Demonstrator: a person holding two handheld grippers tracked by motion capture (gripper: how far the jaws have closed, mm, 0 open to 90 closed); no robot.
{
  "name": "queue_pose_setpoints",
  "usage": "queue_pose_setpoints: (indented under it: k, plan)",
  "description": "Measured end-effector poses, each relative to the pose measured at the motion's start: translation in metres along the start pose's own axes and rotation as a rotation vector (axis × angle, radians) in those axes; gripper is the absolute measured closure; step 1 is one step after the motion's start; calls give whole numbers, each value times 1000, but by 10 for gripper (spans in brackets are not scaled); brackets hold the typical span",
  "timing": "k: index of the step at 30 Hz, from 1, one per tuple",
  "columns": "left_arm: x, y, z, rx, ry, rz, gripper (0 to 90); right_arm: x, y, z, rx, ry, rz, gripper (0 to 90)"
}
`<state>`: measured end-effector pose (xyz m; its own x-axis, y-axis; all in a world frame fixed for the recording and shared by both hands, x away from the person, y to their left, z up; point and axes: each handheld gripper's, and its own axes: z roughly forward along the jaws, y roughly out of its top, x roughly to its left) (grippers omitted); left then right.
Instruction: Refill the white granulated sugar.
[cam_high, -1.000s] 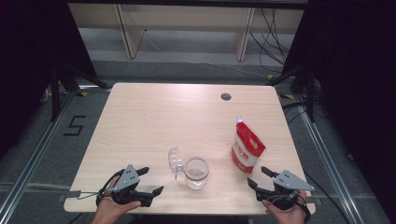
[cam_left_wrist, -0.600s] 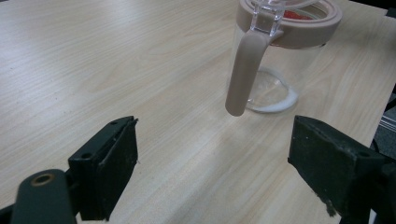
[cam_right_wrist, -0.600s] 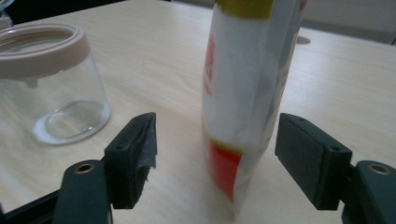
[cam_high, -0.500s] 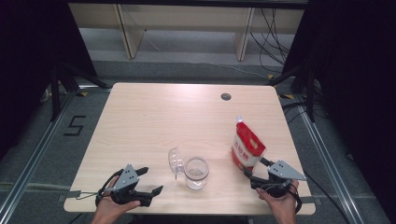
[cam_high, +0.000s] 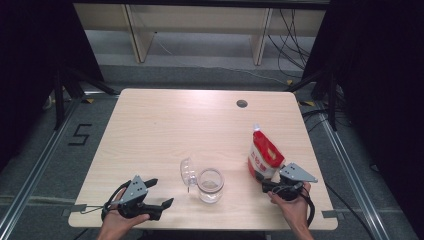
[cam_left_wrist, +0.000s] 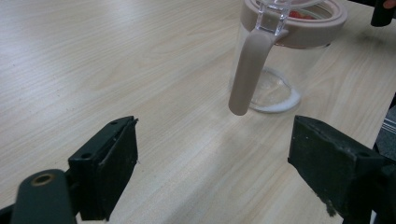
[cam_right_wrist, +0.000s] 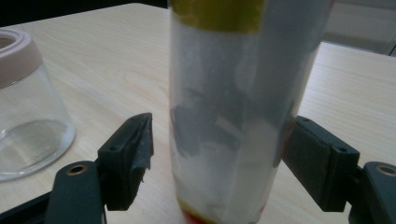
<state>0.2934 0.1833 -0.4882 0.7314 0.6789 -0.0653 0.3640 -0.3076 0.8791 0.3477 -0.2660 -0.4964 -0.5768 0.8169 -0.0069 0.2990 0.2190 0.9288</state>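
A red and white pouch (cam_high: 265, 157) with a white spout stands upright at the table's right front. My right gripper (cam_high: 265, 184) has reached its base. In the right gripper view the pouch (cam_right_wrist: 229, 107) stands between the open jaws of that gripper (cam_right_wrist: 219, 158); a gap shows at the left pad, and the jaws have just been opening. A clear glass jar (cam_high: 210, 185) sits at front centre with its hinged lid (cam_high: 187, 172) swung open to the left. My left gripper (cam_high: 161, 192) rests open at front left, aimed at the jar (cam_left_wrist: 280, 70), with nothing between its jaws (cam_left_wrist: 215, 163).
The light wooden table (cam_high: 165, 125) has a round cable hole (cam_high: 242, 103) at the back right. The jar (cam_right_wrist: 28, 112) stands close to the left of the pouch. Shelving and cables lie beyond the far edge, and dark curtains hang on both sides.
My right gripper has moved left and forward from the table's front right corner, so its jaws now flank the pouch's base. The left gripper, jar and pouch have stayed put.
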Motion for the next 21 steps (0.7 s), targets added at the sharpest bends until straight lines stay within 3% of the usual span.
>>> queue_pose_setpoints:
  k: [3, 6, 8, 9, 10, 11, 13, 15, 18, 19, 20, 21]
  plan:
    - [1, 1, -1, 3, 0, 21, 153, -1, 0, 2, -17, -7, -2, 275]
    - [1, 0, -1, 0, -1, 18, 153, 0, 0, 5, -28, -3, -12, 275]
    - [0, 0, 0, -2, 1, -14, 152, 0, 0, 6, -24, 10, -20, 274]
    - [1, 0, -1, 3, 0, 1, 153, 2, 0, 5, -12, 6, 6, 274]
    - [1, 1, -1, -1, -1, 15, 152, 1, 0, 5, -14, 8, -11, 274]
    - [0, 0, 0, -3, 0, -10, 153, 4, -1, 6, -11, 13, 3, 272]
    - [1, 0, 0, 0, -3, 15, 153, 4, -1, 6, -18, 7, 2, 273]
    - [-1, -1, 0, 0, -1, -7, 153, 2, -1, 8, -30, 8, -13, 274]
    - [0, 0, 0, 6, 4, 1, 153, 2, -1, 9, -50, 8, -24, 276]
    - [0, 0, 0, 9, 7, 5, 153, 2, -1, 10, -62, 8, -17, 273]
    - [0, 0, 0, 5, 4, -1, 153, 4, -2, 10, -61, 23, 24, 273]
    - [0, 0, 0, 5, 4, 1, 153, 3, -2, 10, -71, 12, 7, 264]
